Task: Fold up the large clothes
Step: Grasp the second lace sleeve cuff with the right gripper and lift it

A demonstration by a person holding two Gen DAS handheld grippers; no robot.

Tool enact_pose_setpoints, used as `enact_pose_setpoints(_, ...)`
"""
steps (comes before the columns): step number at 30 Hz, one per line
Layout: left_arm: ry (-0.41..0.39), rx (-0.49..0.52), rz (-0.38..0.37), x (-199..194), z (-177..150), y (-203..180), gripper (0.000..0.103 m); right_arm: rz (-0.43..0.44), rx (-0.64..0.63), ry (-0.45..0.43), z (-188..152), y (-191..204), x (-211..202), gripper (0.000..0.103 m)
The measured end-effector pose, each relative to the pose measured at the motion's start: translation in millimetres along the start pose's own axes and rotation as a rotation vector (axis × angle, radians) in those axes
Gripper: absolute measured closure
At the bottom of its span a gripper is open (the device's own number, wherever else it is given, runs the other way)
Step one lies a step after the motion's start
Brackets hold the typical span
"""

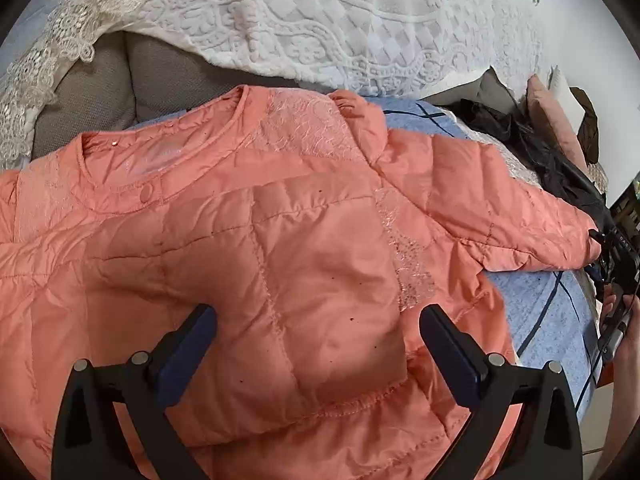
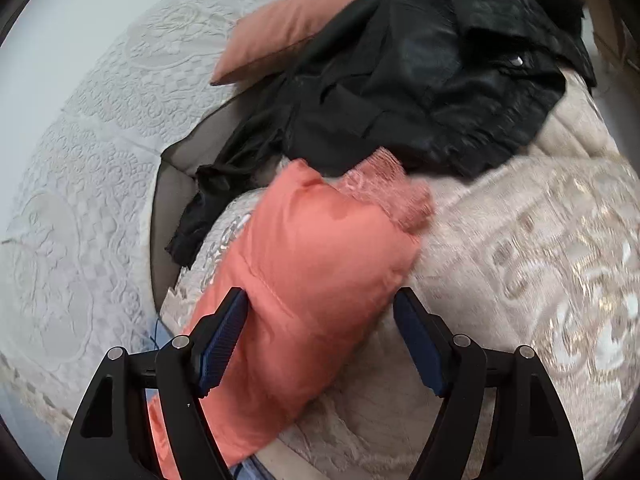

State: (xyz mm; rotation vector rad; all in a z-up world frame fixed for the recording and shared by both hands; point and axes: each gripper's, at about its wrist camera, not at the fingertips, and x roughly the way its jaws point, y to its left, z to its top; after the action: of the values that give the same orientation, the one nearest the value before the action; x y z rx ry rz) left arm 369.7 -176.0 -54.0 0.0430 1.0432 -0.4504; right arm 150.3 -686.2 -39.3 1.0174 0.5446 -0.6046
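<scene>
While the white embossed cover (image 1: 360, 20) hung over the sofa back, a coral jacket (image 1: 280, 240) lay spread front-up on the seat, on a blue checked sheet (image 1: 540, 312). Its neckline pointed toward the sofa back and its snap (image 1: 146, 192) sat at the collar. One sleeve (image 2: 312, 264) reached out sideways onto a beige patterned blanket (image 2: 540, 260), with its lace cuff (image 2: 384, 188) beside a black garment (image 2: 420, 80). A pink cushion (image 2: 288, 24) lay behind that black garment, partly under it.

Above the jacket body, the left gripper (image 1: 318, 316) pointed down with its jaws wide apart and nothing between the pads. The right gripper (image 2: 320, 300) stood over the sleeve, jaws apart as well; the sleeve passed between them and lay against the left pad (image 2: 224, 340), but the other pad stayed clear of it. In the left view, the right gripper showed at the sleeve's end, held by a hand (image 1: 624, 320).
</scene>
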Motion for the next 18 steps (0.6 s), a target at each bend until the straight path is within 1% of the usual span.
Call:
enact_pose_setpoints(2,0.003,-0.028,-0.004,2.4,-0.5,4.5,0.0,0.008,0.025,0.01,-0.3,-1.0,3.2,0.041)
enact_pose_setpoints(3,0.009,-0.042,0.0,4.3,-1.0,7.0,0.0,0.015,0.046,0.016,-1.4,-2.1,5.8,0.051)
enact_pose_setpoints(5,0.023,-0.05,0.013,7.9,-2.3,10.2,0.0,0.04,0.074,0.038,-3.0,-5.0,10.6,0.064)
enact_pose_setpoints(7,0.034,-0.046,0.021,9.6,-3.7,10.5,0.0,0.035,0.071,0.03,-4.2,-4.6,10.6,0.068)
enact_pose_setpoints(9,0.032,-0.04,0.026,8.7,-4.3,9.6,0.0,0.058,0.052,0.01,-4.1,-1.0,7.1,0.078)
enact_pose_setpoints(10,0.029,-0.043,0.024,8.4,-4.4,9.7,0.0,0.07,0.042,-0.004,-3.6,1.1,4.6,0.08)
enact_pose_setpoints(11,0.03,-0.044,0.021,8.6,-4.5,10.3,0.0,0.087,0.025,-0.018,-2.8,4.3,1.4,0.084)
enact_pose_setpoints(13,0.029,-0.05,0.018,8.3,-4.5,11.6,0.0,0.112,-0.009,-0.045,-0.7,12.6,-7.2,0.087)
enact_pose_setpoints(16,0.032,-0.056,0.016,7.3,-4.2,12.1,0.0,0.153,-0.026,-0.071,2.1,24.0,-20.9,0.088)
enact_pose_setpoints(18,0.032,-0.059,0.013,6.0,-3.9,12.3,0.0,0.183,-0.075,-0.098,3.0,37.9,-35.9,0.088)
